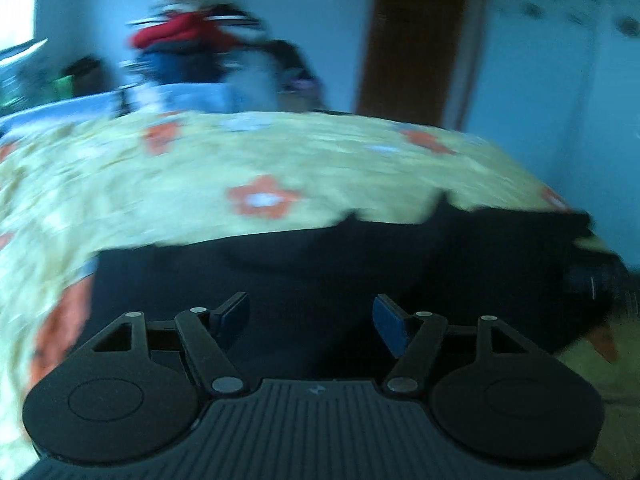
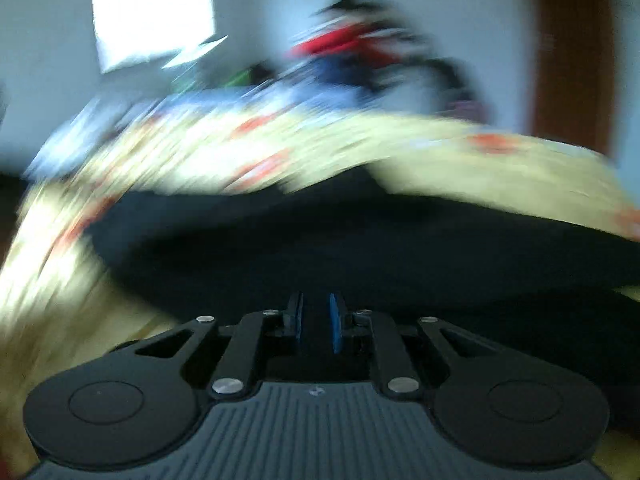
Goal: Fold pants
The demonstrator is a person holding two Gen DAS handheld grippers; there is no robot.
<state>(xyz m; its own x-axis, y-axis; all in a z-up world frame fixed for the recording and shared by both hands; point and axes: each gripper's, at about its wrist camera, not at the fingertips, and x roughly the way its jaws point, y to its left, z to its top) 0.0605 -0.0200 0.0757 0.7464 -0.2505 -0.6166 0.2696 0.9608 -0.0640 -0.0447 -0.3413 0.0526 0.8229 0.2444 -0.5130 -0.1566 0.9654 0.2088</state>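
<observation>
Black pants (image 1: 320, 264) lie spread on a yellow bedspread with orange flowers (image 1: 264, 168). My left gripper (image 1: 310, 318) is open, its blue-padded fingers wide apart just above the near part of the pants, nothing between them. In the right wrist view, which is blurred by motion, the pants (image 2: 360, 240) stretch across the bedspread (image 2: 480, 160). My right gripper (image 2: 318, 322) has its fingers close together with a narrow dark gap; dark cloth seems to sit between them, but the blur hides whether it is gripped.
A heap of red, blue and black clothes (image 1: 192, 40) sits beyond the bed's far edge. A brown door frame (image 1: 416, 36) and pale wall stand at the right. A bright window (image 2: 152, 12) is at the far left. A dark object (image 1: 592, 280) lies at the pants' right end.
</observation>
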